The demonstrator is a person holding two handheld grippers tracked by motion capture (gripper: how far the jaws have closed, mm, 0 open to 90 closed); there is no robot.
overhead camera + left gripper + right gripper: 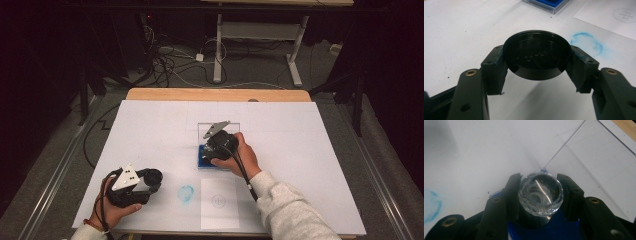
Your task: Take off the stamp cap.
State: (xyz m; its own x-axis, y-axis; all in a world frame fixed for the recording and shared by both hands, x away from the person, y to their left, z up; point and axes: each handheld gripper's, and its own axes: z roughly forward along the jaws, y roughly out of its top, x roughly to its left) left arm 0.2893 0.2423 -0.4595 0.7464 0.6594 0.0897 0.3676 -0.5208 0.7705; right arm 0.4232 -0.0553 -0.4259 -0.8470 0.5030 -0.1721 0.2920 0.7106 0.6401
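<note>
Overhead, high view: the left hand-held gripper (150, 181) is kept at the near left of the tabletop (150, 125), closed on a black cap (153, 177) and well apart from the other hand, judged so that the cap stays out of the way. The right hand-held gripper (212, 150) is set over a blue ink pad (204, 161) near the middle, pointing down. A blue ring smudge (186, 194) and a paper slip (219, 202) with a printed circle lie near the front edge.

Left gripper view: the cap (537, 54) is clamped by its rim between both blue-stained pads (499, 62), flat face up and level above the tabletop; its axis is upright. The smudge (586, 44) lies just beyond, the pad's case (549, 5) farther off.

Right gripper view: a stamp with a faceted clear knob (540, 194) is gripped by its dark body between the closed jaws, knob towards the camera, long axis upright, face down on the ink pad (564, 227). It is judged to be held so to take up ink. The clear lid (596, 165) lies flat behind.
</note>
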